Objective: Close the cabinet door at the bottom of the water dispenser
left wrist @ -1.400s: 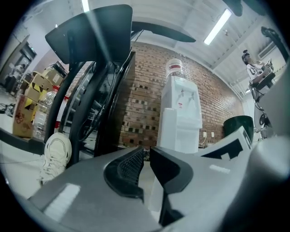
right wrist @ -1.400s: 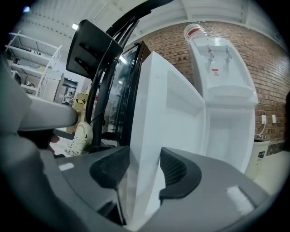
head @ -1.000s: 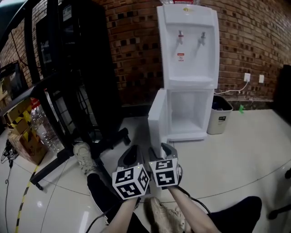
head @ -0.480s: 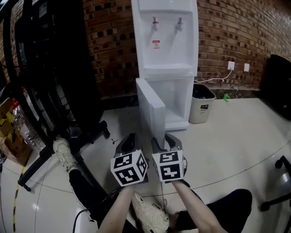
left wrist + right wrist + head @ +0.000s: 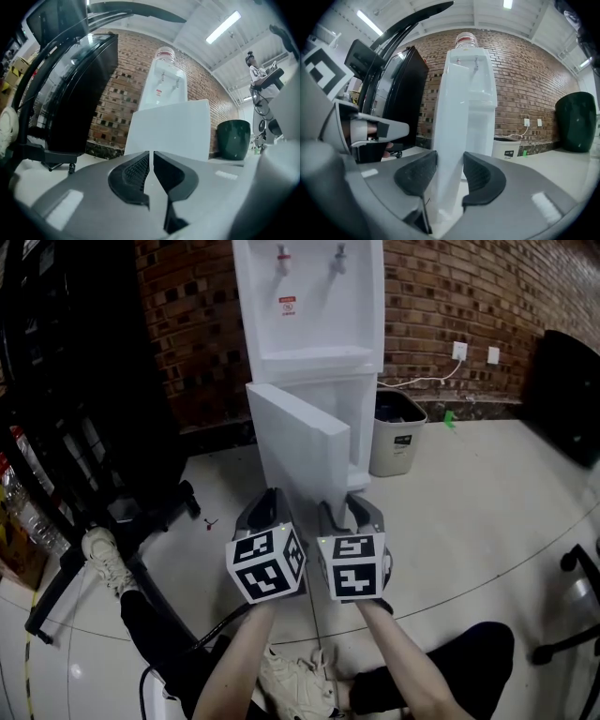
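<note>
The white water dispenser (image 5: 309, 310) stands against the brick wall. Its bottom cabinet door (image 5: 298, 442) is swung open toward me, hinged on the left. Both grippers are held level and side by side just in front of the door's free edge. My left gripper (image 5: 267, 507) is shut with only a thin slit between the pads and nothing in it. In the left gripper view it (image 5: 151, 154) faces the door's flat face (image 5: 171, 129). My right gripper (image 5: 347, 510) is open. In the right gripper view the door's edge (image 5: 450, 117) lines up with the gap of the gripper (image 5: 450, 159), the pads apart from it.
A white bin (image 5: 394, 432) stands right of the dispenser. A black rack (image 5: 84, 409) and a chair base (image 5: 141, 521) fill the left side. A dark chair (image 5: 562, 390) and a castor leg (image 5: 572, 615) are at the right. A person's shoe (image 5: 103, 559) lies on the pale floor.
Both grippers have moved forward toward the open door, which now looms larger and just ahead of them. The right jaws have narrowed a little.
</note>
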